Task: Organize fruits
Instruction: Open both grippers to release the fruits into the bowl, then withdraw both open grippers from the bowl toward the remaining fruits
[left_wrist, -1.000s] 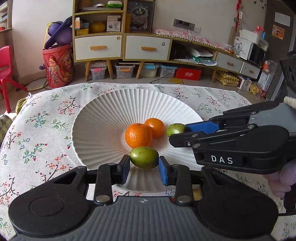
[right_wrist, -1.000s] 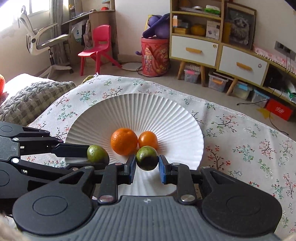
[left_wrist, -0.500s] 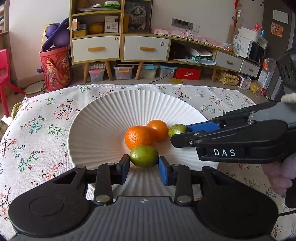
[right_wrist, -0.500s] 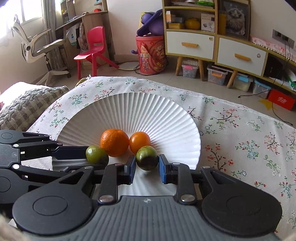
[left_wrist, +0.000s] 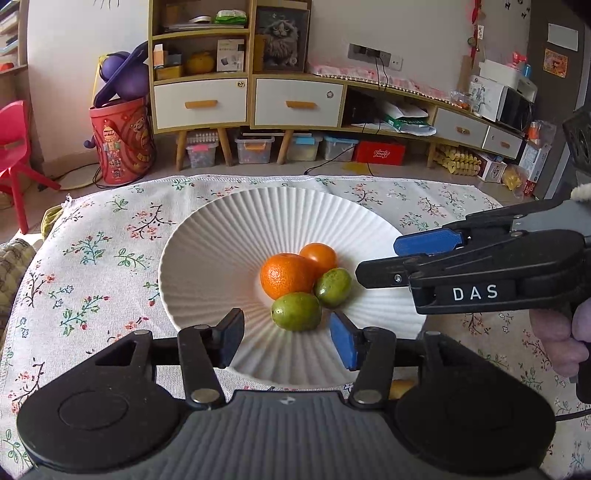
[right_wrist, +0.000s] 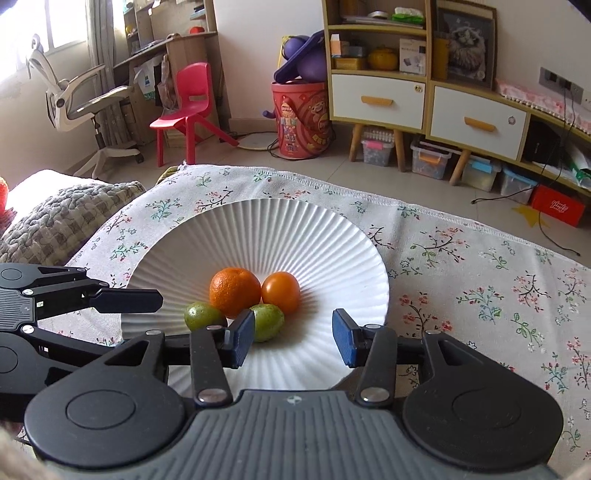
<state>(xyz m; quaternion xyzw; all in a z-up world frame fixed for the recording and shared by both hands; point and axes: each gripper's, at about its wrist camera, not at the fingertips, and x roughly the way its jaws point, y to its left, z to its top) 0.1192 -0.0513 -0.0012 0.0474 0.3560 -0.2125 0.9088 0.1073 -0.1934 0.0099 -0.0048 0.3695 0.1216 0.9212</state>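
Note:
A white ribbed plate (left_wrist: 221, 236) (right_wrist: 332, 236) on the floral cloth holds a large orange (left_wrist: 286, 275) (right_wrist: 234, 291), a smaller orange (left_wrist: 319, 254) (right_wrist: 280, 291) and two green fruits. One green fruit (left_wrist: 296, 311) (right_wrist: 203, 315) lies just ahead of my open left gripper (left_wrist: 287, 339). The other green fruit (left_wrist: 333, 287) (right_wrist: 267, 321) lies beside the left finger of my open right gripper (right_wrist: 293, 339). Both grippers are empty. The right gripper also shows in the left wrist view (left_wrist: 413, 258), and the left gripper in the right wrist view (right_wrist: 125, 299).
The floral tablecloth (left_wrist: 92, 258) (right_wrist: 480, 288) covers the table. A grey knitted cushion (right_wrist: 55, 218) lies at the left. A yellowish object (left_wrist: 400, 387) peeks out under my left gripper. Cabinets, a red bucket and a red chair stand beyond the table.
Both grippers have opened and let go of their green fruits. The fruits now rest on the plate against the oranges, and both grippers have drawn back a little.

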